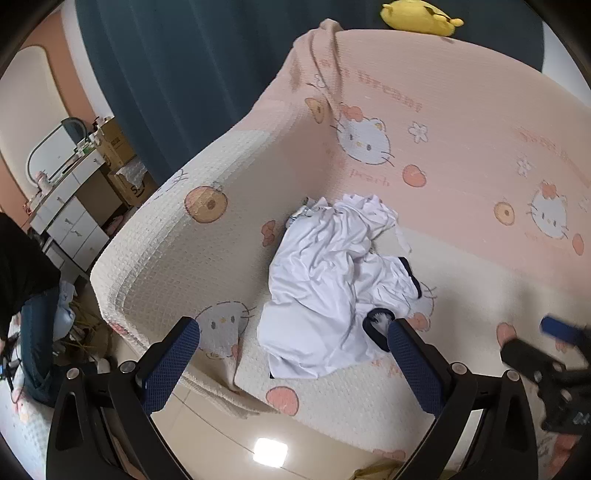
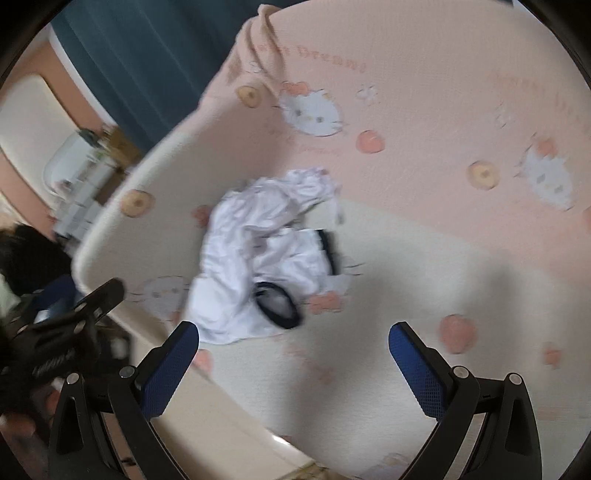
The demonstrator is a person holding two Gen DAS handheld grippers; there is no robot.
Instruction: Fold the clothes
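A: Crumpled white cotton garment with dark navy trim [image 1: 332, 280], heaped on the bed with the pink and cream waffle-weave cover printed with cartoon cats [image 1: 461, 155], on the cream part near its left edge. Unfolded, bunched, one navy-edged opening turned up at the near side.

B: Same heap from the right wrist view [image 2: 258, 254], blurred, lying left of centre on the bed cover [image 2: 424, 240]. And the grippers?

A: Left gripper [image 1: 293, 341] tipped down toward the bed, blue-padded jaws spread wide, nothing between them. Right-hand finger's tip [image 1: 400, 332] just in front of the navy-edged opening; touching or not, impossible to tell.

B: Right gripper [image 2: 293, 341] likewise spread wide and empty, hanging over the bare cream cover to the right of the garment, clear of it. Left gripper also seen from there, black and blurred, at the left edge [image 2: 74, 325].

A: Beyond the bed: dark teal curtain [image 1: 177, 66], yellow plush toy [image 1: 421, 16] at the far edge, white chest of drawers [image 1: 74, 218] at the left.
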